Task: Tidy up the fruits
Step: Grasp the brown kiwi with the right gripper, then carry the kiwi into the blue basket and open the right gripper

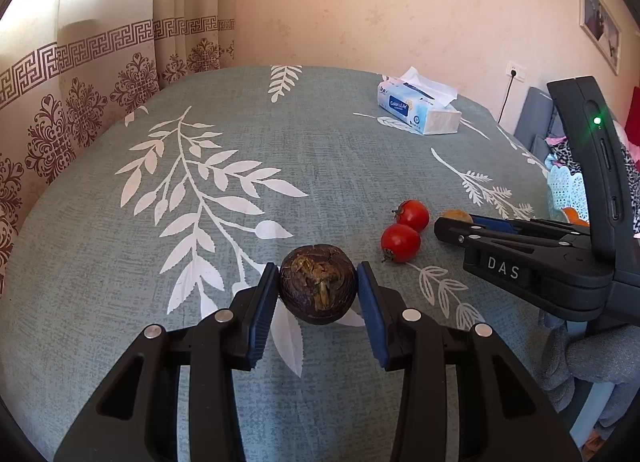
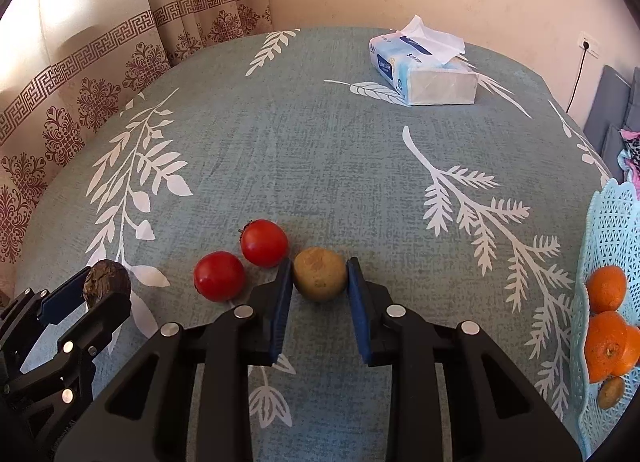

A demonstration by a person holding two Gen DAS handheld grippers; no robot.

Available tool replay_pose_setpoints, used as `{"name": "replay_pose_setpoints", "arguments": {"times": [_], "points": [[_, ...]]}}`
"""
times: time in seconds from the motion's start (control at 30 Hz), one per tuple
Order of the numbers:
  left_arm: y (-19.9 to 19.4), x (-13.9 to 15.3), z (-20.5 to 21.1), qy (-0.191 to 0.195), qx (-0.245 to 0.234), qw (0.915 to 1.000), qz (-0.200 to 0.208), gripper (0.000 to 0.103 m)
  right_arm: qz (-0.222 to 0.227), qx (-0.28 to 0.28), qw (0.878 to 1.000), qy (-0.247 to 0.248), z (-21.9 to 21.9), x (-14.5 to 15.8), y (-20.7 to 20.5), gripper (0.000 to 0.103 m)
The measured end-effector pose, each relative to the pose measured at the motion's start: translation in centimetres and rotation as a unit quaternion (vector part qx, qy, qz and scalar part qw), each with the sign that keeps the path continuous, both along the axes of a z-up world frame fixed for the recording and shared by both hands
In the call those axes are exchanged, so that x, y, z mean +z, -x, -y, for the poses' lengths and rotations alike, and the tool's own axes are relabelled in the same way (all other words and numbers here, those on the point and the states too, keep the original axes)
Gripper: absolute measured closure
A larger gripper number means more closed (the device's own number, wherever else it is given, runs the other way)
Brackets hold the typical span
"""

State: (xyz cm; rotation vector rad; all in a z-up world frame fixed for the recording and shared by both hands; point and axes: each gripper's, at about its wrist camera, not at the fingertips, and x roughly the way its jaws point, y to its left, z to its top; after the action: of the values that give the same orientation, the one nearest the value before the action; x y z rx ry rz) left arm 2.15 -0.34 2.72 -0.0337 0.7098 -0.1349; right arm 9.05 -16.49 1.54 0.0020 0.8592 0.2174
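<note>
Two hand-held grippers at work over a surface covered by a grey-green cloth with white leaf print (image 2: 320, 149). The left gripper (image 1: 318, 286) brackets a dark brown, wrinkled round fruit (image 1: 318, 286) at its widest girth, the blue pads touching or all but touching each flank; whether the fruit is lifted off the cloth cannot be told. The right gripper (image 2: 319, 282) stands likewise about a dull yellow-brown, rough-skinned round fruit (image 2: 319, 279), its jaws narrow and closed to the fruit's width at mid-height. Just beside this fruit, to its left in the right wrist view, lie two glossy red tomato-like fruits (image 2: 240, 260), close together, the farther one nearly touching the gripper's left pad. At the right edge a pale blue perforated plastic basket (image 2: 608, 221) holds orange citrus fruits (image 2: 608, 318) and one small brown fruit, the likely destination. A soft tissue pack (image 2: 424, 73) lies well apart at the far side. Handling judgement: all are light; the dark fruit appears shrivelled and leathery, so it should tolerate a firm squeeze, and its matt skin should not slip; the yellow-brown fruit looks firm and grippy; the red ones appear smooth, thin-skinned and prone to roll or bruise, best taken gently across the equator, clear of the stem
</note>
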Motion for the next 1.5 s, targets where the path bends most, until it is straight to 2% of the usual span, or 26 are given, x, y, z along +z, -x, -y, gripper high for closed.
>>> {"name": "replay_pose_setpoints", "arguments": {"times": [0.4, 0.83, 1.07, 1.3, 1.37, 1.4, 1.5], "points": [[0.0, 0.0, 0.0, -0.001, 0.001, 1.0000, 0.000, 0.062, 0.037, -0.026, 0.999, -0.021, 2.4, 2.8, 3.8, 0.075], [-0.1, 0.0, 0.2, -0.014, 0.011, 0.9998, 0.003, 0.062, 0.082, -0.103, 0.991, -0.037, 8.6, 5.6, 8.1, 0.075], [0.0, 0.1, 0.5, -0.026, 0.016, 0.9995, 0.004, 0.062, 0.083, -0.146, 0.985, -0.033, 12.3, 5.2, 10.1, 0.075], [0.5, 0.5, 1.9, -0.023, 0.001, 0.9997, -0.003, 0.062, 0.076, -0.179, 0.980, -0.037, 15.3, 4.3, 11.2, 0.075], [0.7, 0.7, 2.8, -0.025, -0.009, 0.9996, -0.002, 0.062, 0.076, -0.188, 0.978, -0.041, 15.9, 4.2, 11.4, 0.071], [0.8, 0.9, 3.2, -0.026, -0.014, 0.9996, 0.000, 0.062, 0.077, -0.192, 0.977, -0.045, 16.3, 4.2, 11.5, 0.064], [1.2, 1.5, 4.8, -0.027, -0.034, 0.9990, 0.005, 0.062, 0.086, -0.200, 0.975, -0.046, 17.0, 4.5, 12.0, 0.062]]}}
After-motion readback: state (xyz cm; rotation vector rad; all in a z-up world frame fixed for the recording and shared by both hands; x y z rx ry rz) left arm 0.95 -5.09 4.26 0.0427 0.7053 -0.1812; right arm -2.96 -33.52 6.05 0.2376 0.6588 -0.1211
